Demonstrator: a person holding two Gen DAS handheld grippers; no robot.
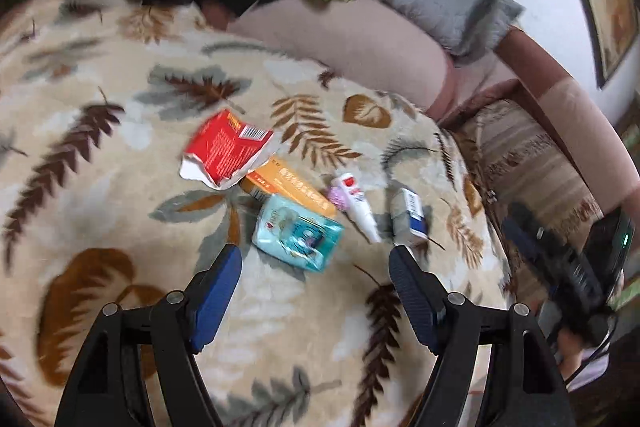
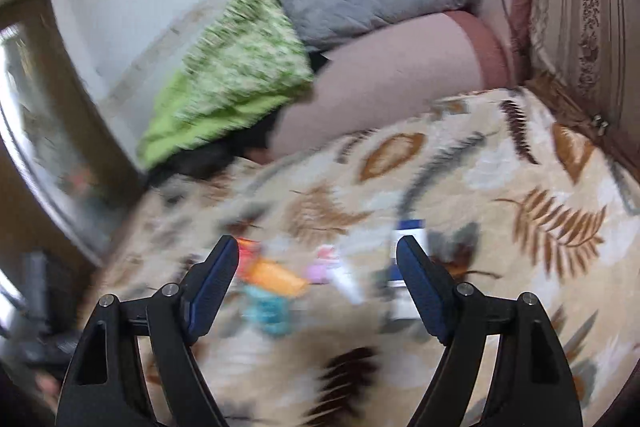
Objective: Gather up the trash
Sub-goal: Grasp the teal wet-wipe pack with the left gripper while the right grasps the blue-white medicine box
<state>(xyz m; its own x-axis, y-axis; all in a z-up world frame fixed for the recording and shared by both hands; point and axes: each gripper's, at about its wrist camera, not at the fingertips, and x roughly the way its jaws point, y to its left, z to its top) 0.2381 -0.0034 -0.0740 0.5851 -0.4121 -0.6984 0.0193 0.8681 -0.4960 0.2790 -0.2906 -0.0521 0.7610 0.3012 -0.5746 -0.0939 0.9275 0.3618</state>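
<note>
The trash lies in a small cluster on a leaf-patterned blanket over a sofa, and I take the orange box in the middle of the cluster as the landmark. To the left of it and a little further back, touching it, lies a torn red packet. Just in front of the orange box, partly over its edge, lies a light blue packet. To the right of the box there is a small white tube, and further right, a little apart, a white and blue carton.

The left tongs are released and empty, and they hang over the blanket just in front of the blue packet. The right tongs are also released, with nothing between them; their view is strongly blurred, but the same cluster shows beyond the tips.

I judge that this is the approach step, and no piece is picked up yet. The next move calls for choosing one piece for each tongs, lowering them around it, and closing. No trash container is visible in either view.
</note>
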